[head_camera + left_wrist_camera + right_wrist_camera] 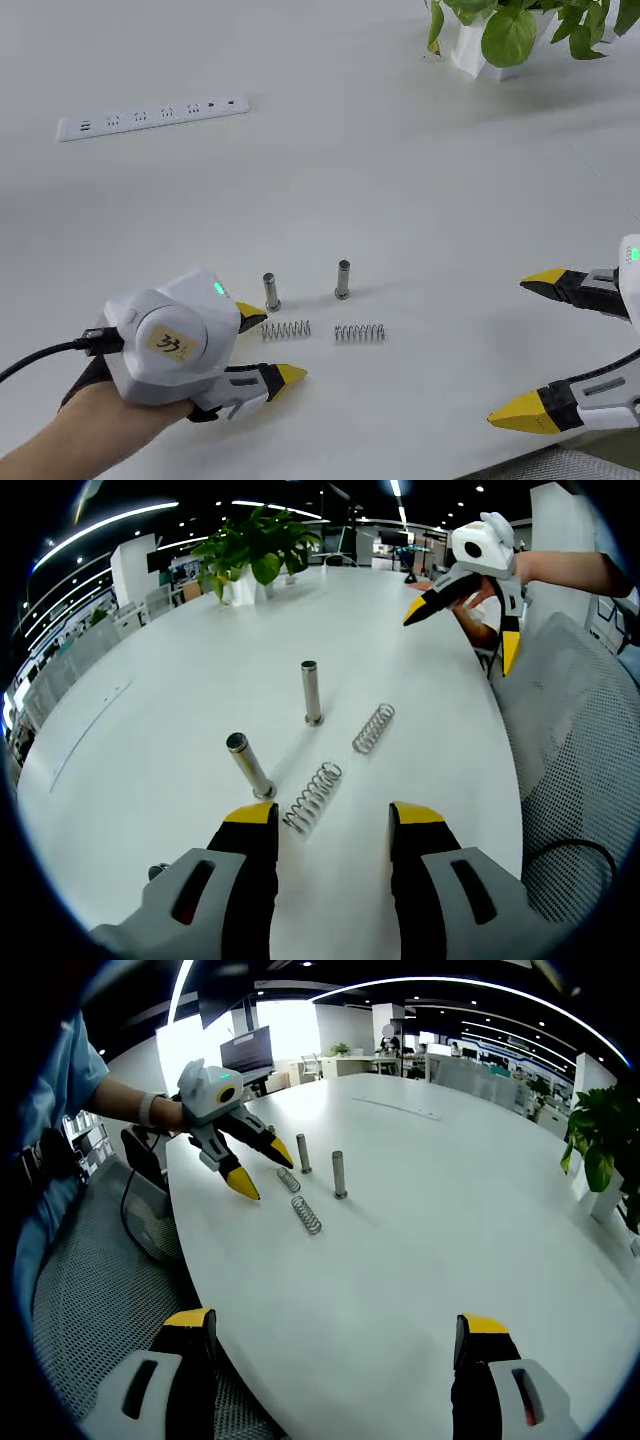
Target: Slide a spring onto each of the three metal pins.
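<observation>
Two upright metal pins stand on the white table, one at the left (271,292) and one at the right (343,279). Two loose springs lie flat just in front of them, the left spring (286,329) and the right spring (360,332). My left gripper (272,345) rests open at the lower left, its yellow tips on either side of the left spring's near end (314,796). My right gripper (512,352) hovers wide open at the right edge, well away from the pins, with nothing between its fingers. In the right gripper view the pins (339,1174) and springs (307,1214) sit far ahead.
A white power strip (150,115) lies at the back left. A potted plant (510,30) stands at the back right. The table's front edge runs close below the right gripper, with a grey mesh chair (565,465) beyond it. A black cable (40,360) trails from the left gripper.
</observation>
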Available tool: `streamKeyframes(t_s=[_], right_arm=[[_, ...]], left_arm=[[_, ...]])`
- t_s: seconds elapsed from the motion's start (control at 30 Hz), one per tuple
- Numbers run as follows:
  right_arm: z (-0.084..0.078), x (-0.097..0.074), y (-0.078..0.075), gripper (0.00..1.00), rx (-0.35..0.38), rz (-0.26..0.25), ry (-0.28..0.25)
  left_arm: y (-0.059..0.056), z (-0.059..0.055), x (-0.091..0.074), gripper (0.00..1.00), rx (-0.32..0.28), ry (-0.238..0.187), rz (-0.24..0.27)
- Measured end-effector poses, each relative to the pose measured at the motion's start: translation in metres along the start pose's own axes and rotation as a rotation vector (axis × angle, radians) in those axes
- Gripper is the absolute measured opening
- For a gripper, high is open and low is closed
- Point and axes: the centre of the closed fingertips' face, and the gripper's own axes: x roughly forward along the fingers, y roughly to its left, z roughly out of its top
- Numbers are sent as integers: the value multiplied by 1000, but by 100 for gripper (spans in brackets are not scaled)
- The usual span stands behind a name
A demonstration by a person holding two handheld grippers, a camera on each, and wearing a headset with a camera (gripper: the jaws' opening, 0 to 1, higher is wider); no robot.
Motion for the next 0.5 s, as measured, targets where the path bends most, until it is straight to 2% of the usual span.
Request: streamKeyframes(t_s=[0.3, 0.5], right_arm=[[-1, 0, 0, 99, 6, -6, -5], [-2, 1, 2, 99, 6, -3, -1]], left_arm=[[3, -8, 2, 30, -27, 13, 6], [4, -8, 0, 21, -28, 2, 17]])
